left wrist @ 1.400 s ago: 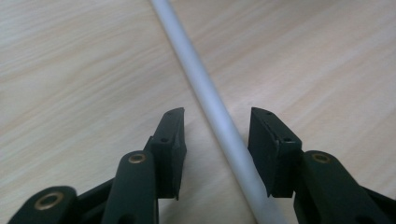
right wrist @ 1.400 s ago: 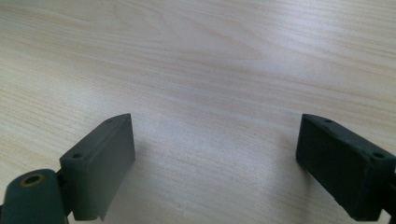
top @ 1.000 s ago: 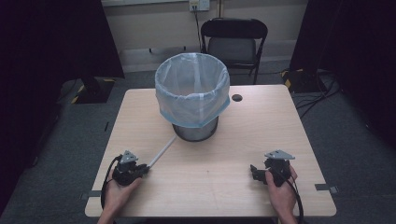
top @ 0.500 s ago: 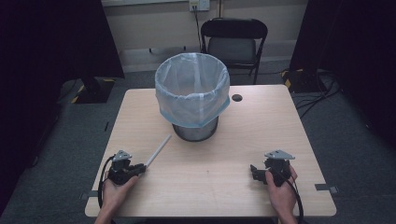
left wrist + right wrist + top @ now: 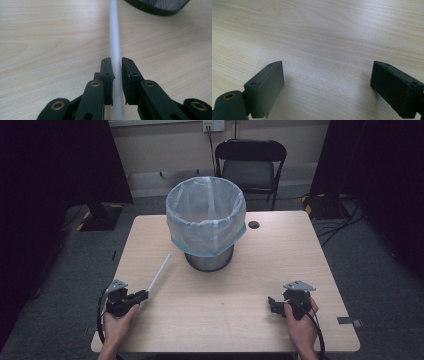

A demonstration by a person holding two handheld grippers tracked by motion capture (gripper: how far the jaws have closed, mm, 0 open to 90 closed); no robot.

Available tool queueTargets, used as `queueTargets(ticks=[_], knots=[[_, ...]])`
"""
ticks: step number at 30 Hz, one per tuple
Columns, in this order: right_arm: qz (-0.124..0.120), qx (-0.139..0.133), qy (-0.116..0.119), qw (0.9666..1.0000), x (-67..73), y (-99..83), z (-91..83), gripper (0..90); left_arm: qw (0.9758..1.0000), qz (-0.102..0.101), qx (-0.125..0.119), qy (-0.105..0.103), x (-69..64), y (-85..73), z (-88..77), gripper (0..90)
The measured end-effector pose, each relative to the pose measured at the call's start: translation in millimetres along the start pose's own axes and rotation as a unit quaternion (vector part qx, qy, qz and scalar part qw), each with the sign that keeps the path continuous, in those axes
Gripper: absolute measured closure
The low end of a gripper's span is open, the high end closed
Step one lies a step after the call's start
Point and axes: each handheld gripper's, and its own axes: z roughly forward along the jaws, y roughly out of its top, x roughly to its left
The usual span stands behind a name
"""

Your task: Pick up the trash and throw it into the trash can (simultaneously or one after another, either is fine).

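A thin white stick [image 5: 159,273] slants over the wooden table [image 5: 280,250] towards a metal bin [image 5: 208,258] lined with a pale blue bag [image 5: 206,215]. My left gripper [image 5: 141,295] is shut on the stick's near end at the table's front left. In the left gripper view the stick [image 5: 115,37] runs straight away from between my two black pads [image 5: 107,72] towards the bin's dark base [image 5: 155,6]. My right gripper [image 5: 271,303] rests at the front right, held in a hand; its jaws [image 5: 327,87] stand wide open over bare wood.
A black folding chair [image 5: 252,162] stands behind the table. A small dark hole [image 5: 254,224] sits in the tabletop right of the bin. Cables [image 5: 345,215] lie on the grey floor at the right.
My left gripper has drawn back towards the front left edge, pulling the stick away from the bin. The right gripper has not moved.
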Motion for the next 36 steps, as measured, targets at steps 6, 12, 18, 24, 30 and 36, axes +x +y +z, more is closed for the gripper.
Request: queueTargets(ticks=[6,12,18,24,30,36], knots=[[0.000,0.000,0.000,1.0000,0.0,0.0,0.0,10.7,0.9996,-0.010,-0.024,0.009,4.0,1.1,-7.4,80.4],[0.000,0.000,0.000,1.0000,0.0,0.0,0.0,10.7,0.9980,-0.017,-0.060,0.011,4.1,4.0,-14.9,80.5],[0.000,0.000,0.000,1.0000,0.0,0.0,0.0,10.7,0.9963,-0.022,-0.082,0.008,2.7,6.6,-19.9,80.5],[0.000,0.000,0.000,1.0000,0.0,0.0,0.0,10.7,0.9940,-0.026,-0.106,0.008,0.5,11.6,-27.7,80.5],[0.000,0.000,0.000,1.0000,0.0,0.0,0.0,10.7,0.9916,-0.020,-0.127,0.003,-4.1,17.9,-33.9,80.4],[0.001,0.000,0.000,1.0000,0.0,0.0,0.0,10.7,0.9901,-0.014,-0.139,-0.003,-9.7,27.0,-35.0,80.5]])
